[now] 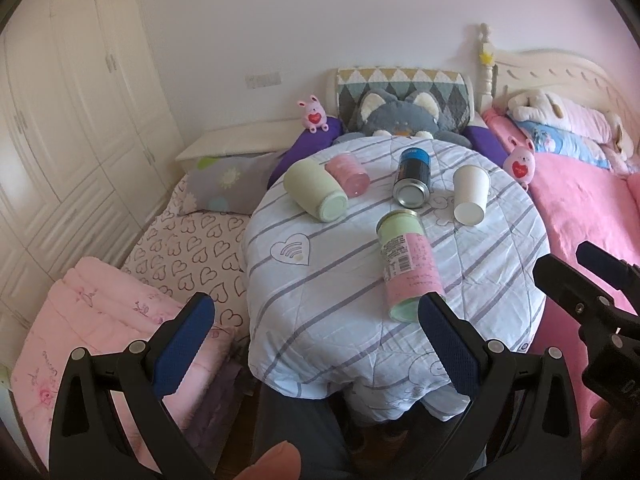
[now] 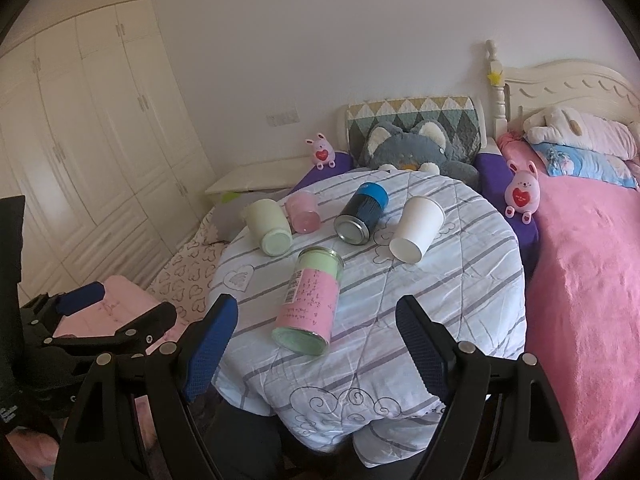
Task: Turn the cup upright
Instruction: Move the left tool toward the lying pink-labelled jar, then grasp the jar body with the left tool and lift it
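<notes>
Several containers lie on their sides on a round table with a striped cloth (image 1: pixel 320 280) (image 2: pixel 460 300): a pale green cup (image 1: pixel 314 190) (image 2: pixel 269 224), a pink cup (image 1: pixel 347 174) (image 2: pixel 303 211), a dark can with a blue end (image 1: pixel 412 178) (image 2: pixel 362 212), a white paper cup (image 1: pixel 471 194) (image 2: pixel 418 226), and a pink-and-green labelled tin (image 1: pixel 408 264) (image 2: pixel 310 302) nearest me. My left gripper (image 1: pixel 316 312) is open and empty at the table's near edge. My right gripper (image 2: pixel 316 312) is open and empty, just short of the tin; it also shows in the left wrist view (image 1: pixel 576 264).
A bed with a pink blanket (image 2: pixel 592 280) lies to the right. A grey cat plush (image 1: pixel 400 116) sits behind the table. Small pink bunny toys (image 1: pixel 314 114) (image 2: pixel 520 192) flank it. A heart-print mattress (image 1: pixel 192 256) and a folded pink quilt (image 1: pixel 100 320) lie left. White wardrobes (image 1: pixel 60 120) stand beyond.
</notes>
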A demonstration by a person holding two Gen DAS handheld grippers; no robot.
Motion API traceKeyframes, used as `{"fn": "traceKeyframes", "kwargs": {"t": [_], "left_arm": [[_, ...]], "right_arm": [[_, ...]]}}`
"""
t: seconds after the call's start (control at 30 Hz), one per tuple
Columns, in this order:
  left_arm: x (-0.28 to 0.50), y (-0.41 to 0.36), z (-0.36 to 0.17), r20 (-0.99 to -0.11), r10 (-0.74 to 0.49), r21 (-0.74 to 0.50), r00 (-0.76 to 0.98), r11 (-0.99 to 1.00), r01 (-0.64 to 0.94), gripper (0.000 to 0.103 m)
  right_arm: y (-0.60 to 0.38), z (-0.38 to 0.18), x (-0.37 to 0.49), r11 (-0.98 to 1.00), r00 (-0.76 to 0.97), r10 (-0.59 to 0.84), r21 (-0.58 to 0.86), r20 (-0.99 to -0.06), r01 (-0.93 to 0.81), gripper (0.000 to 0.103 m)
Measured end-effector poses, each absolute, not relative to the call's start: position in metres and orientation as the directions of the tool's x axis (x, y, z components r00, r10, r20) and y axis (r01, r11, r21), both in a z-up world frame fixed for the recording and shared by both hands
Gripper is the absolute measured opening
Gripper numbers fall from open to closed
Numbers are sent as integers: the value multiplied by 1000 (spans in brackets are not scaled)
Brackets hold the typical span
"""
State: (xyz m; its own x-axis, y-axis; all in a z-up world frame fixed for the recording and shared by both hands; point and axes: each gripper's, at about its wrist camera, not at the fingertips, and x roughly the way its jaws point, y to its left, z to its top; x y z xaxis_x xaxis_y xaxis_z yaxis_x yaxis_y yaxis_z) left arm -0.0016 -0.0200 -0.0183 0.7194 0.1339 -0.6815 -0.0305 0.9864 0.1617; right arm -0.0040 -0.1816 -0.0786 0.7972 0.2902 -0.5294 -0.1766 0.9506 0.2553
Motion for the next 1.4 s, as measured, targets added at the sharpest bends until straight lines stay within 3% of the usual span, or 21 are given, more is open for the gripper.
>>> {"fn": "traceKeyframes", "kwargs": {"t": [0.73,1.0,1.4], "left_arm": [[5,-62,-29,-708,143,191,691,982,-8,103],[49,-95,-53,-771,96,152,630,988,35,103],[139,-101,-117,-887,23,44,461,998,36,103]], "right_arm": [[-217,-78,-3,938,804,318,292,-503,-189,82],[-247,-88,19,940,802,295,307,-520,-147,82],[-268,-126,93,941,729,293,321,-618,-106,82]]}}
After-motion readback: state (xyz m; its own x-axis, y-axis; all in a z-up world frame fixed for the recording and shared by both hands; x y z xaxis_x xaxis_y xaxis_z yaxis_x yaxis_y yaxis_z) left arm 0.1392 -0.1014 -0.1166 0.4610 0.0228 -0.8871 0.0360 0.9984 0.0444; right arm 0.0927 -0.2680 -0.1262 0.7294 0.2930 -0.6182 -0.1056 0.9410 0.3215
